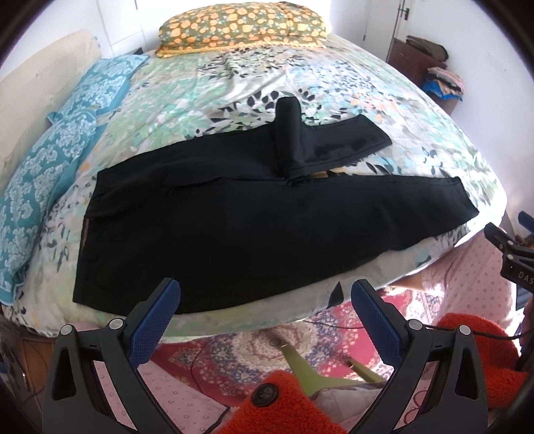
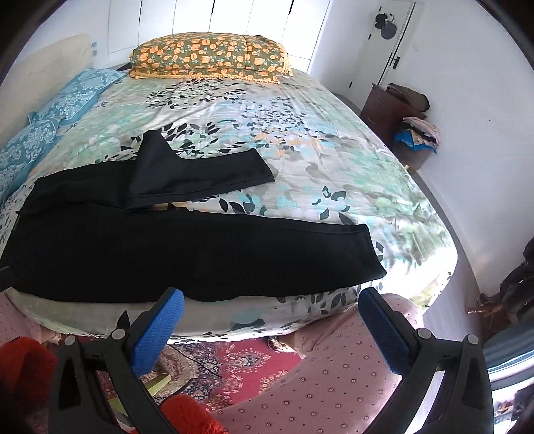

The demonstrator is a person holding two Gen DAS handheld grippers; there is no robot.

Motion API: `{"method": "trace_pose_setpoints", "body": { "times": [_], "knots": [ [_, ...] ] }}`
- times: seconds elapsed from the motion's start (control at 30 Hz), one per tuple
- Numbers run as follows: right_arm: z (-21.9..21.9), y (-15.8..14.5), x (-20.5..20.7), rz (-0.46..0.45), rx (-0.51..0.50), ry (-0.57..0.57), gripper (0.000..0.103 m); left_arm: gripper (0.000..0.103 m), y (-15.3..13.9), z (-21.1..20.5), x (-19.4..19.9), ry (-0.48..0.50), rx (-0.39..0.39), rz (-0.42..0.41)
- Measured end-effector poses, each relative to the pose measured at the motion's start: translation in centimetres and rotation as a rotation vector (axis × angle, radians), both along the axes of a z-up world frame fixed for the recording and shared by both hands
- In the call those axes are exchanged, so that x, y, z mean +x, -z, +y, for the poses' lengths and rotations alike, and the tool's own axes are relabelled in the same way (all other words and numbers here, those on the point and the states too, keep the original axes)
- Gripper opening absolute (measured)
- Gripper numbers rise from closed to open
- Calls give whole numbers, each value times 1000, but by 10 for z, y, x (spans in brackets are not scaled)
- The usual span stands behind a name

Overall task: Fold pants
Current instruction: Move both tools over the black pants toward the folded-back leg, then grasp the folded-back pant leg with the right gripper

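Note:
Black pants [image 1: 217, 227] lie flat across the near side of the bed, waist to the left. The near leg [image 1: 383, 213] stretches right to the bed's edge. The far leg [image 1: 333, 140] is partly doubled over on itself. The pants also show in the right wrist view [image 2: 167, 253]. My left gripper [image 1: 265, 300] is open and empty, held off the bed's near edge, just short of the pants. My right gripper [image 2: 272, 310] is open and empty, off the bed's edge near the hem of the near leg [image 2: 360, 253]. Part of the right gripper [image 1: 514, 253] shows at the right edge of the left wrist view.
The bed has a floral cover [image 1: 207, 80]. An orange floral pillow [image 1: 240, 26] lies at the far side, and blue pillows [image 1: 50, 160] at the left. A dresser with stacked clothes [image 2: 410, 120] stands at the right wall. A red patterned rug [image 2: 240, 367] lies below the grippers.

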State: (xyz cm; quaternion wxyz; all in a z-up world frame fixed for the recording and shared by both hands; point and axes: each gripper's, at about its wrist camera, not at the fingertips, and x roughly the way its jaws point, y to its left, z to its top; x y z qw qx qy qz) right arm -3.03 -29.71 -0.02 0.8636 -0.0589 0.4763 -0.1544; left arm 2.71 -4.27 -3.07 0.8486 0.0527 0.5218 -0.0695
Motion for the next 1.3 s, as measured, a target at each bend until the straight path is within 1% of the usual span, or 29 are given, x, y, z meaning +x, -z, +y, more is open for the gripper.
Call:
{"method": "trace_pose_setpoints", "body": {
  "times": [0.2, 0.37, 0.5, 0.57, 0.67, 0.73, 0.8, 0.9, 0.93, 0.97, 1.0, 1.03, 1.07, 1.1, 1.13, 1.17, 1.2, 1.23, 1.27, 1.3],
  "knots": [
    [4, 5, -1, 6, -12, -11, 103, 102, 2, 8, 1, -36, 4, 8],
    [9, 7, -2, 5, -29, -21, 103, 102, 2, 8, 0, -41, 4, 7],
    [15, 7, -3, -2, -3, -64, 103, 102, 4, 10, -1, -45, 4, 9],
    [26, 7, -2, -7, 31, -146, 103, 102, 2, 14, 3, -60, 14, -18],
    [51, 2, 1, -40, 33, -278, 103, 102, -5, 23, 15, -103, 35, -81],
    [70, -6, 6, -84, 41, -370, 103, 102, -14, 30, 26, -134, 19, -121],
    [84, -16, 15, -130, 87, -452, 103, 102, -27, 38, 35, -164, -12, -165],
    [96, -32, 28, -207, 153, -534, 103, 102, -40, 48, 44, -207, -21, -225],
    [100, -36, 33, -228, 168, -546, 103, 102, -41, 53, 46, -224, -19, -236],
    [102, -38, 38, -246, 193, -557, 103, 102, -42, 58, 49, -239, -20, -241],
    [102, -37, 46, -245, 233, -571, 103, 102, -42, 63, 52, -257, -28, -244],
    [102, -31, 56, -218, 275, -584, 103, 102, -41, 68, 54, -273, -39, -244],
    [102, -23, 65, -176, 297, -597, 103, 102, -40, 71, 55, -283, -47, -243],
    [102, -3, 84, -76, 305, -616, 103, 102, -37, 75, 56, -299, -58, -235],
    [98, 13, 98, -17, 277, -623, 101, 102, -32, 78, 58, -307, -62, -223],
    [91, 22, 111, -6, 240, -629, 100, 102, -28, 77, 59, -310, -62, -209],
    [82, 25, 122, -19, 211, -629, 96, 102, -23, 78, 60, -307, -60, -191],
    [60, 27, 145, -55, 190, -618, 96, 102, -18, 78, 61, -301, -53, -176],
    [39, 26, 167, -76, 197, -596, 96, 102, -15, 78, 60, -298, -42, -167],
    [13, 27, 195, -84, 227, -563, 98, 102, -12, 78, 59, -298, -31, -161]
  ]
}}
